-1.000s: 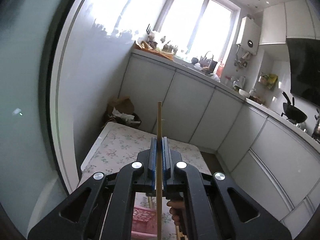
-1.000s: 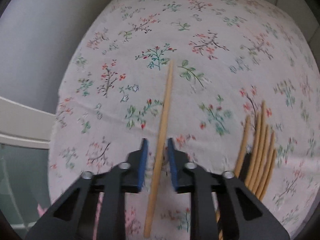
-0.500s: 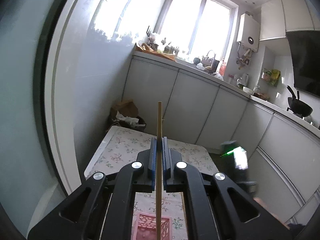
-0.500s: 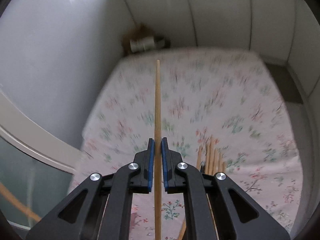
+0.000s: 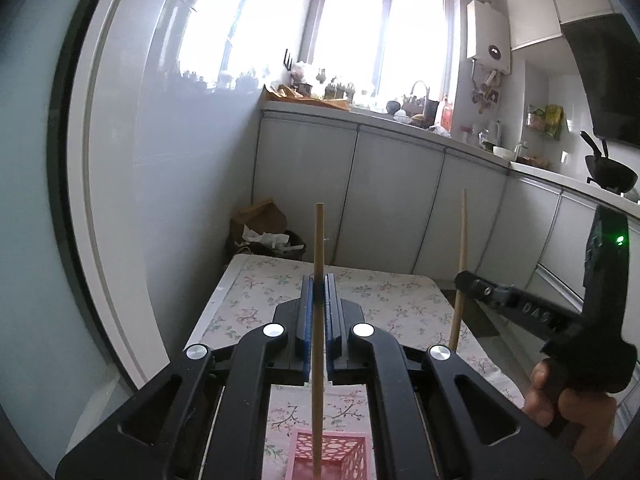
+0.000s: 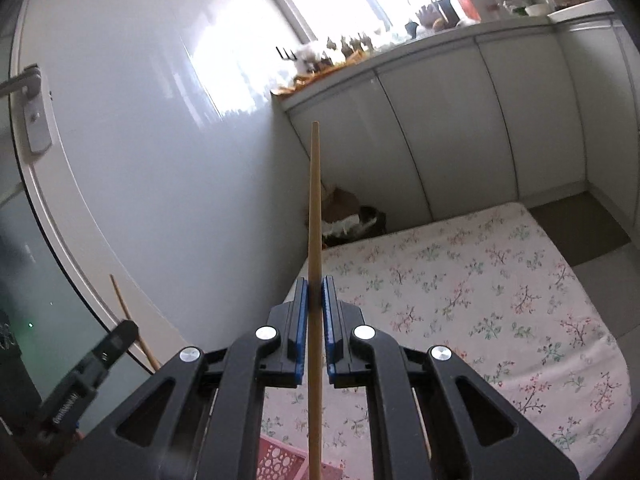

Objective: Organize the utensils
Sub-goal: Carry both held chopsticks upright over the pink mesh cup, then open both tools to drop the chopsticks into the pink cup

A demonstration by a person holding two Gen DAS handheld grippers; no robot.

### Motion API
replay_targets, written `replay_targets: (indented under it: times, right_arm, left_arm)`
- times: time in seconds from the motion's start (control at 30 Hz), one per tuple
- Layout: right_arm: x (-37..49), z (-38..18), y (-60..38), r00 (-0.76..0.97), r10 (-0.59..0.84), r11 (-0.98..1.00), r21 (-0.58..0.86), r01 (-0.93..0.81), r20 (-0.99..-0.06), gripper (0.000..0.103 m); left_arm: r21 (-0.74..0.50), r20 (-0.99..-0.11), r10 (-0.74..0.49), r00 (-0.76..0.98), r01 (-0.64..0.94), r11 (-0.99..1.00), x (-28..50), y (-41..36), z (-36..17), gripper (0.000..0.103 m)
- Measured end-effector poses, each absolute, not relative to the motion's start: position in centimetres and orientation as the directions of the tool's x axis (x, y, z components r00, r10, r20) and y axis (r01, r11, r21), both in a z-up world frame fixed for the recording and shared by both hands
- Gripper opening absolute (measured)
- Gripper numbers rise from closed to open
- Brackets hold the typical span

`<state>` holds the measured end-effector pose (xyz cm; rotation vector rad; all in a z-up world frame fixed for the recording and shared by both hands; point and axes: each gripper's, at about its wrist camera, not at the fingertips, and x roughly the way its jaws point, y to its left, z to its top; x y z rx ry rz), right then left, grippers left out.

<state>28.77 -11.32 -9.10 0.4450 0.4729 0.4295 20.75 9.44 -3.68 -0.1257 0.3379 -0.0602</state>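
Observation:
My left gripper is shut on a wooden chopstick held upright, its lower end inside a pink perforated basket on the floral table. My right gripper is shut on another wooden chopstick, also upright, above the basket's rim. The right gripper with its chopstick shows at the right of the left wrist view. The left gripper with its chopstick shows at the lower left of the right wrist view.
The table with its floral cloth stands in a kitchen corner by a white door and grey cabinets. A bin with paper and bags sits on the floor behind the table. My hand holds the right gripper.
My right gripper closed on a chopstick lying on the table, lifted it and tilted it upright, moving over beside the left gripper. The left gripper kept its chopstick and came over the pink basket.

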Motion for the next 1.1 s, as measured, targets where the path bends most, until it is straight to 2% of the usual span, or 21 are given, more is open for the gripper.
replay_targets:
  times: [0.1,0.27,0.7,0.77,0.83,0.9,1.0,1.1]
  right_arm:
    - [28.7,-9.7,-11.3,0.802,0.514,0.790,0.531,-0.305,-0.305,0.008]
    - [27.8,-10.5,-8.4,0.792,0.540,0.793,0.489,-0.364,-0.285,0.008]
    - [27.5,-13.8,-3.8,0.771,0.544,0.819,0.409,-0.402,-0.331,0.008]
    - [27.3,-14.3,-3.4,0.772,0.539,0.825,0.398,-0.402,-0.337,0.008]
    - [27.0,-14.6,-3.0,0.769,0.542,0.825,0.391,-0.409,-0.340,0.008]
    - [26.8,-14.8,-2.7,0.762,0.550,0.821,0.390,-0.418,-0.342,0.008]
    - [26.4,-15.4,-2.3,0.740,0.567,0.814,0.381,-0.438,-0.361,0.008]
    - [26.4,-16.1,-2.0,0.682,0.600,0.797,0.389,-0.462,-0.418,0.011]
  left_arm:
    - [-0.123,-0.334,-0.083,0.939,0.043,0.991,21.1,9.3,-4.1,0.004]
    - [-0.097,-0.371,-0.073,0.926,0.040,0.994,21.8,9.0,-5.1,0.004]
    - [-0.090,-0.488,-0.092,0.868,0.055,0.994,22.9,9.8,-6.8,0.005]
    - [-0.109,-0.485,-0.111,0.868,0.066,0.992,22.8,10.0,-6.5,0.011]
    - [-0.128,-0.471,-0.121,0.874,0.068,0.989,22.4,10.4,-6.1,0.026]
    - [-0.138,-0.454,-0.115,0.884,0.058,0.989,22.0,10.6,-5.5,0.036]
    - [-0.177,-0.423,-0.122,0.898,0.050,0.983,21.2,11.4,-4.6,0.042]
    - [-0.211,-0.403,-0.133,0.906,0.049,0.976,20.6,11.8,-3.7,0.045]
